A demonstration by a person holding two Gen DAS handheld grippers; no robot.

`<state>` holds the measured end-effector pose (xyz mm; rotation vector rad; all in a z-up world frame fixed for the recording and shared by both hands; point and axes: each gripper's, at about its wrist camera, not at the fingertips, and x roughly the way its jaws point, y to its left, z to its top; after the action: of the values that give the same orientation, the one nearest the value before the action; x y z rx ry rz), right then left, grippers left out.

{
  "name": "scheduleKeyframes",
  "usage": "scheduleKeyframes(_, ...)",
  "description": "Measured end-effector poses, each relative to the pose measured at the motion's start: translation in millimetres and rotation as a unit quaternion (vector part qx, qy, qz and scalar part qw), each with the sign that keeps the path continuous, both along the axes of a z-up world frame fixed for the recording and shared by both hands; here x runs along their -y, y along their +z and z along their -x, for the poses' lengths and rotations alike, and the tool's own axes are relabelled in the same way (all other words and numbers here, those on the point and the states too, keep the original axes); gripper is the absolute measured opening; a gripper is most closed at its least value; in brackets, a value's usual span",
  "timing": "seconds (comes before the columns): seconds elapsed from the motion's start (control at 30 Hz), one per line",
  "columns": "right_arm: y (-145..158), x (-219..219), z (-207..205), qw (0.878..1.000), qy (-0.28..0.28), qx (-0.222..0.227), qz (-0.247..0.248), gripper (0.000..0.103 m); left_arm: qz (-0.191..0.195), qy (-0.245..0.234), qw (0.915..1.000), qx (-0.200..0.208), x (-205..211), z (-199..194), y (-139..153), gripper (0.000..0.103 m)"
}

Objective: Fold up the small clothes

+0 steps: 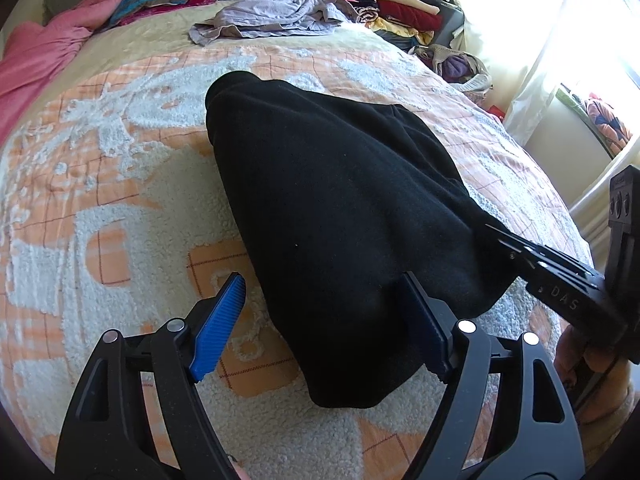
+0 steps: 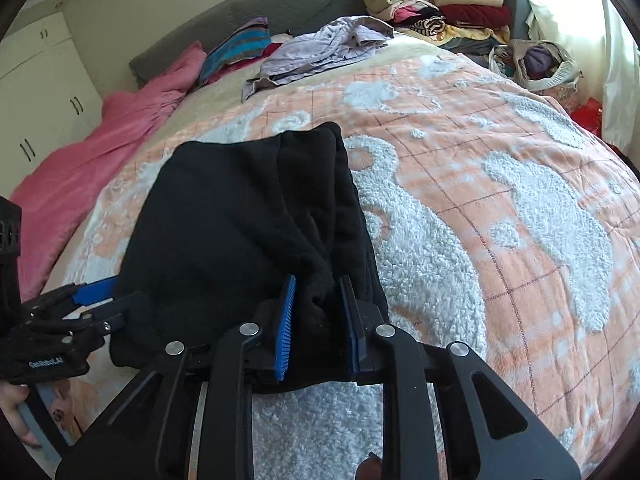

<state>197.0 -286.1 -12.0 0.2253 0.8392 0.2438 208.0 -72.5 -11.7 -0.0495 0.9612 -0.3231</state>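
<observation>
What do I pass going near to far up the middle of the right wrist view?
right gripper → black garment → orange and white blanket → crumpled lilac garment → grey headboard

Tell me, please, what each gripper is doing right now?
Left gripper: open, jaws wide around the near edge of the black garment, not clamped.
Right gripper: closed on a bunched fold of the garment.

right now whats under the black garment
The black garment lies on the orange and white blanket, which shows all around it. Whatever lies beneath the cloth itself is covered. The right tongs pinch its near edge.
</observation>
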Motion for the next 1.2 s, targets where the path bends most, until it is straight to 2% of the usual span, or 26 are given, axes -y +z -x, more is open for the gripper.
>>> scheduleKeyframes(0.07, 5, 0, 3, 1.000, 0.000, 0.007, 0.004, 0.029, -0.001, -0.001, 1.0000, 0.002, -1, 1, 2, 0.072)
scheduleKeyframes(0.13, 8, 0, 6, 1.000, -0.001, 0.011, 0.013, 0.040, -0.002, 0.000, 1.0000, 0.003, -1, 2, 3, 0.074)
scheduleKeyframes(0.17, 11, -1, 9, 1.000, -0.005, 0.015, 0.026, 0.054, -0.003, 0.000, 1.0000, 0.003, -2, 3, 3, 0.075)
scheduleKeyframes(0.2, 12, -2, 11, 0.999, -0.013, 0.019, 0.039, 0.059, -0.003, 0.000, 1.0000, 0.003, -2, 3, 3, 0.075)
scheduleKeyframes(0.27, 14, 1, 14, 0.999, -0.018, 0.023, 0.044, 0.059, -0.001, 0.002, 1.0000, 0.003, -4, 4, 3, 0.077)
scheduleKeyframes(0.33, 16, 6, 17, 0.999, -0.026, 0.025, 0.037, 0.063, 0.001, 0.003, 1.0000, 0.004, -5, 6, 4, 0.079)
scheduleKeyframes(0.5, 29, 18, 30, 0.998, -0.045, 0.043, 0.021, 0.088, 0.005, 0.005, 0.9999, 0.008, -8, 10, 9, 0.091)
scheduleKeyframes(0.57, 35, 21, 36, 0.997, -0.050, 0.053, 0.019, 0.093, 0.009, 0.006, 0.9999, 0.008, -9, 13, 11, 0.093)
scheduleKeyframes(0.8, 59, 17, 64, 0.994, -0.052, 0.092, 0.022, 0.098, 0.016, 0.008, 0.9995, 0.026, -15, 28, 27, 0.093)
scheduleKeyframes(1.2, 86, -10, 118, 0.986, -0.044, 0.151, 0.047, 0.098, 0.031, 0.011, 0.9973, 0.065, -36, 69, 53, 0.093)
